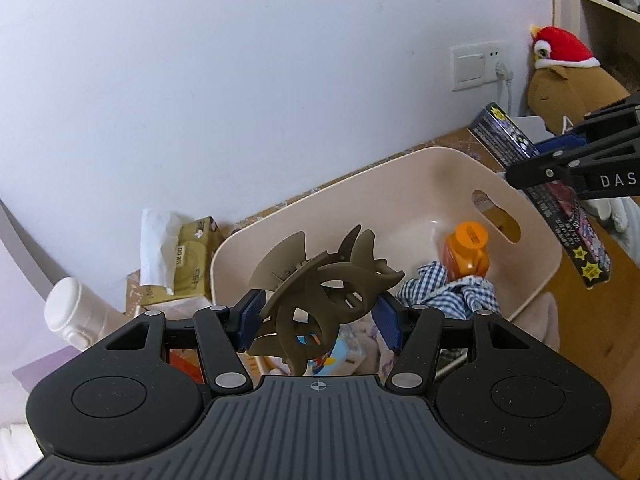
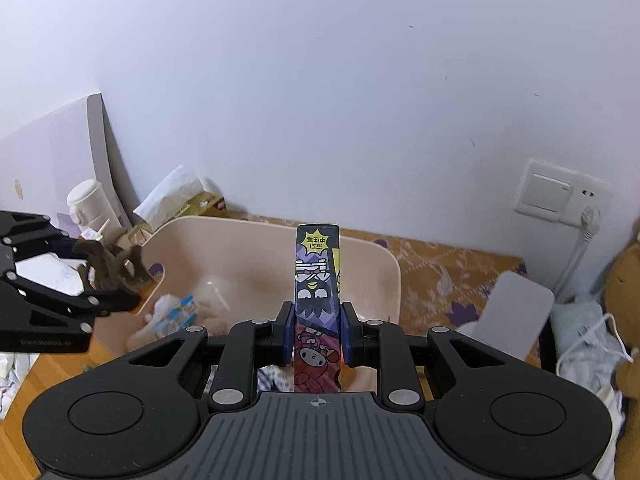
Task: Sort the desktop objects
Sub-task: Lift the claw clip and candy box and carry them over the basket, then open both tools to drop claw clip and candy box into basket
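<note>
Left gripper (image 1: 318,316) clamps a brown hair claw (image 1: 320,296) above the near rim of the beige bin (image 1: 436,184). Right gripper (image 2: 316,332) pinches a cartoon-printed box (image 2: 317,280) over the bin too. Risk: the claw's teeth could snag a pad on release (odd shape) and drop outside. The box's long axis runs forward from the jaws, far end tipped toward the bin's back wall.

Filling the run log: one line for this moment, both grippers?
left gripper: shut on hair claw clip | right gripper: shut on cartoon box | both above beige bin | nothing released
</note>
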